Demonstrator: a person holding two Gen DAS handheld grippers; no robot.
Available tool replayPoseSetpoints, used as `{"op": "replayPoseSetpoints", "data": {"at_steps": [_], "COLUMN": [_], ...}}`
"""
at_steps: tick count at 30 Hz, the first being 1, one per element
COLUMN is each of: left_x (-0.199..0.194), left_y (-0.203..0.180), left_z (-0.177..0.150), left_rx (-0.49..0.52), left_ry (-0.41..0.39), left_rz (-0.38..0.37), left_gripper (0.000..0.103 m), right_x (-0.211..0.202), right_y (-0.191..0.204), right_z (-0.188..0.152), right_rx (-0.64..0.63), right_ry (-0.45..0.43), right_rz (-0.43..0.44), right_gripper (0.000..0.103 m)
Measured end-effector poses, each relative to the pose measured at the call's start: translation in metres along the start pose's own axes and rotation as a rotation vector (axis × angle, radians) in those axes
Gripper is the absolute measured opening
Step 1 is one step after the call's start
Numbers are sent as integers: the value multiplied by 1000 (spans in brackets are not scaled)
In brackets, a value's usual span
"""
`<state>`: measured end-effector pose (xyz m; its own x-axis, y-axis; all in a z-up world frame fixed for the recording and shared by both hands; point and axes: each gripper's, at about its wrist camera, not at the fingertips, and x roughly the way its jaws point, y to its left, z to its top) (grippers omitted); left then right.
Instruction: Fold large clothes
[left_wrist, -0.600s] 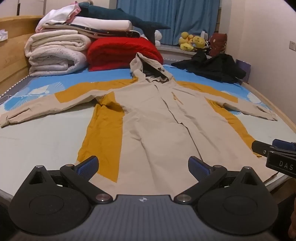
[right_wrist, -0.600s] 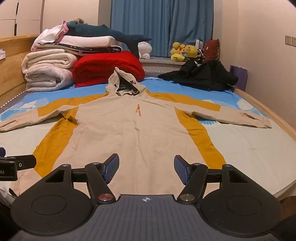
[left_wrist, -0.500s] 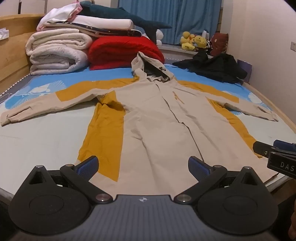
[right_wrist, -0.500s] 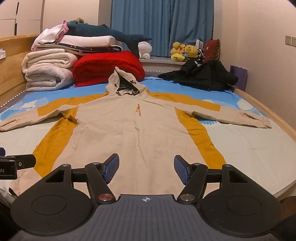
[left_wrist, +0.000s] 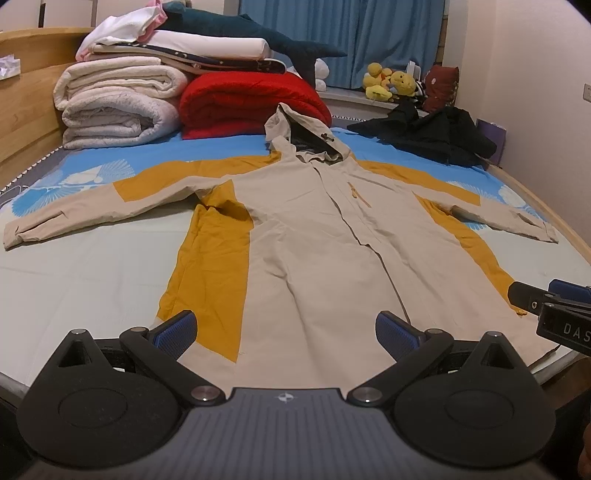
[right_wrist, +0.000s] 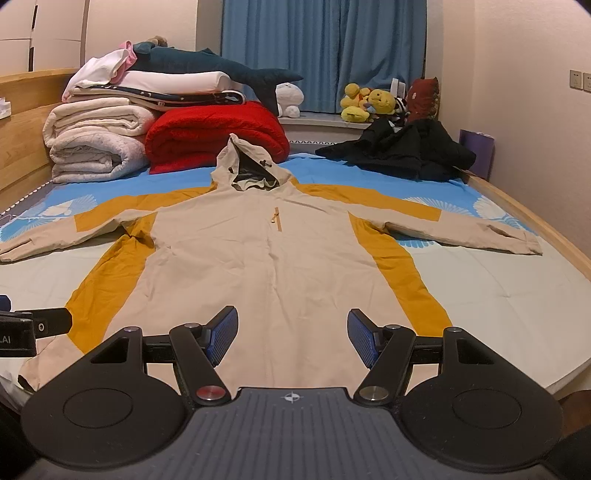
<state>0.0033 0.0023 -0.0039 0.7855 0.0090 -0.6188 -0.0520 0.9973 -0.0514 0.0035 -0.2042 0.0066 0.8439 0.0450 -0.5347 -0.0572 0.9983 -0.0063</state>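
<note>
Here, both tongs are spread wide and hold nothing: the left tongs (left_wrist: 286, 330) and the right tongs (right_wrist: 291, 338) hover side by side over the near hem of the beige hooded jacket with mustard-yellow side panels (left_wrist: 317, 236). The jacket lies face up, sleeves outstretched, on the bed with the blue-and-pale sheet (left_wrist: 85, 273), its hood toward the far stack of folded white and red quilts (right_wrist: 155, 136). Folding appears not yet begun. The next move likely calls for reaching outward and pinching a sleeve or side edge to carry it across the body.
</note>
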Motion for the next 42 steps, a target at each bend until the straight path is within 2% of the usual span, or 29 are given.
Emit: {"op": "replayPoseSetpoints", "data": {"at_steps": [10, 18, 25, 29, 42], "left_x": [-1, 0, 1, 1, 4], "left_y": [3, 4, 3, 1, -2], "left_z": [1, 1, 1, 1, -2], "left_rx": [-17, -9, -26, -30, -20], "left_ry": [13, 22, 25, 70, -1], "left_rz": [-5, 24, 7, 5, 10], "left_gripper": [103, 103, 103, 103, 103], "right_x": [0, 0, 4, 6, 10], "right_y": [1, 4, 2, 2, -1], "right_z": [0, 4, 3, 2, 1], "right_rx": [1, 3, 11, 22, 31], "right_ry": [-1, 7, 7, 7, 11], "right_rz": [0, -11, -22, -23, -22], "right_gripper": [67, 67, 67, 67, 67]}}
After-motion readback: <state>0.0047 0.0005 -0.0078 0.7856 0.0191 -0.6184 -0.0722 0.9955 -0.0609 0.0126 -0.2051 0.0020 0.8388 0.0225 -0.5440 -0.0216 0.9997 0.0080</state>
